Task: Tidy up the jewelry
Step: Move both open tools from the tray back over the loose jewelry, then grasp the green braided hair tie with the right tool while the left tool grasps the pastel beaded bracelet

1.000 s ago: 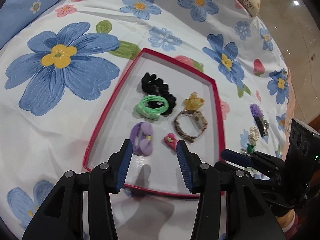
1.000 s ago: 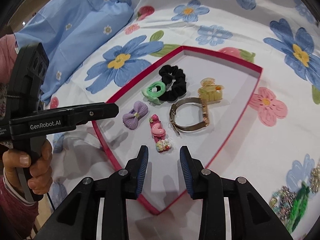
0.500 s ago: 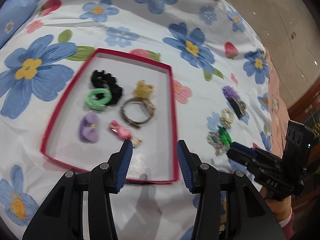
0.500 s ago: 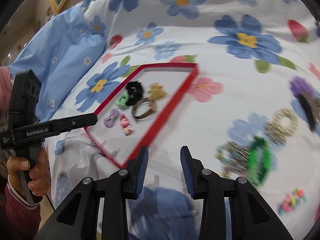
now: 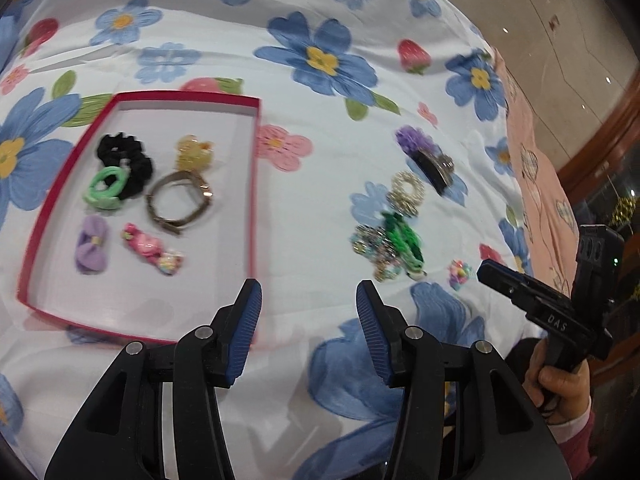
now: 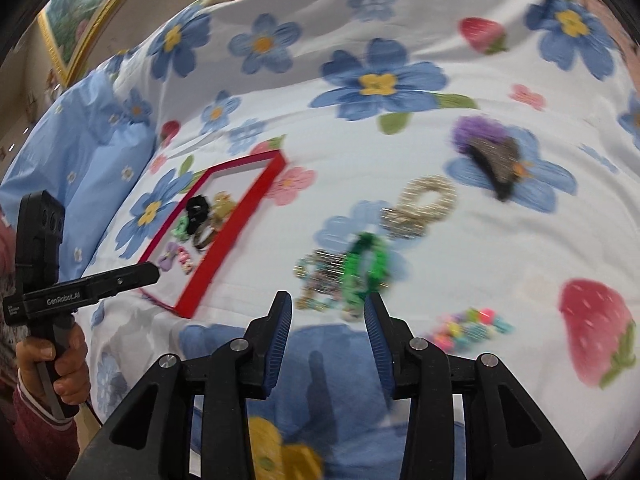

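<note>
On the flowered bedspread (image 5: 328,128), the red-rimmed tray (image 5: 256,184) is my landmark. Inside it lie a black scrunchie (image 5: 124,160) with a green hair tie (image 5: 105,188) overlapping its near edge, a yellow claw clip (image 5: 194,152) toward the tray's right wall, a watch (image 5: 180,204) touching that clip, and nearer me a purple bow (image 5: 93,250) and a pink barrette (image 5: 152,248) side by side.

My left gripper (image 5: 308,332) hangs over the bedspread just off the tray's near right corner, its blue-padded fingers (image 5: 244,336) spread wide with nothing between them.

Well to the right of the tray, the loose pieces wait on the cloth: a purple hair clip (image 6: 488,152) farthest from me, a gold spiral tie (image 6: 420,208) nearer, then a green hair tie (image 6: 366,272) touching a beaded bracelet (image 6: 320,280), and a small string of coloured beads (image 6: 466,328) off to their right. All of these are blurred in the right wrist view.

My right gripper (image 6: 328,340) sits low above the bedspread on that side of the tray, with the green tie and bracelet just beyond its tips, the fingers (image 6: 280,340) parted and holding nothing. A pale blue pillow (image 6: 80,136) lies on the far side of the tray from these pieces.
</note>
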`<state>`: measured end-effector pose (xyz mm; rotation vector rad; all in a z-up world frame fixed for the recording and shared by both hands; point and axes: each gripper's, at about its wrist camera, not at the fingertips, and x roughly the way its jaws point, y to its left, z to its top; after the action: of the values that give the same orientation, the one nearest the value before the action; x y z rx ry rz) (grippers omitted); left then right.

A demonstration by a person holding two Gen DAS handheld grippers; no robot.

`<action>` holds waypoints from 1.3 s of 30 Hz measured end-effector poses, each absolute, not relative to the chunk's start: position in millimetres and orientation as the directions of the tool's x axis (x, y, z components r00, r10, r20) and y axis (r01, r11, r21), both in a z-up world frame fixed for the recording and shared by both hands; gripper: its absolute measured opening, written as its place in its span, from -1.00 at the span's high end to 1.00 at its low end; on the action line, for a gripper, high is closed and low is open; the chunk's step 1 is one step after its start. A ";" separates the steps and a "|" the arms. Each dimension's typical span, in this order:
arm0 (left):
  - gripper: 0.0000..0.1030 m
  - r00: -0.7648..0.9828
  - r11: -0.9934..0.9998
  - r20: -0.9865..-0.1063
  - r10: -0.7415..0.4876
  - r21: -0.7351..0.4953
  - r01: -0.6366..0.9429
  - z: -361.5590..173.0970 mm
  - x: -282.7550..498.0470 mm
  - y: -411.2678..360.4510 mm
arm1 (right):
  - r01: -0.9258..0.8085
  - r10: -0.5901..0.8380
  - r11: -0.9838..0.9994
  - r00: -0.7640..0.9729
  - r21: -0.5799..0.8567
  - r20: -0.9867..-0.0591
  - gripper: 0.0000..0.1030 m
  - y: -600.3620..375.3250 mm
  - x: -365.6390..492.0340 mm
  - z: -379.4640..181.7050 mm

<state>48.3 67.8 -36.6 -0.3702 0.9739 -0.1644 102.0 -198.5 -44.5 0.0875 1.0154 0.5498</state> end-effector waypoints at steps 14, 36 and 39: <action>0.06 0.485 0.933 -0.807 -0.337 -0.355 0.058 -53.5 74.5 6.3 | -0.288 0.448 0.891 0.425 0.351 -0.787 0.19 -255.6 100.5 -62.9; 0.09 0.417 0.942 -0.845 -0.335 -0.309 0.131 -101.4 131.0 -28.8 | -0.379 0.495 0.843 0.272 0.381 -0.825 0.53 -175.0 176.6 -117.2; 0.43 0.416 0.943 -0.847 -0.331 -0.292 0.157 -102.8 134.7 -35.3 | -0.385 0.493 0.843 0.277 0.375 -0.824 0.79 -173.3 176.8 -119.3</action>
<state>134.7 -35.3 -102.8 -0.1768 1.1015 -0.3087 176.8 -173.3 -119.3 0.1090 1.1474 0.5911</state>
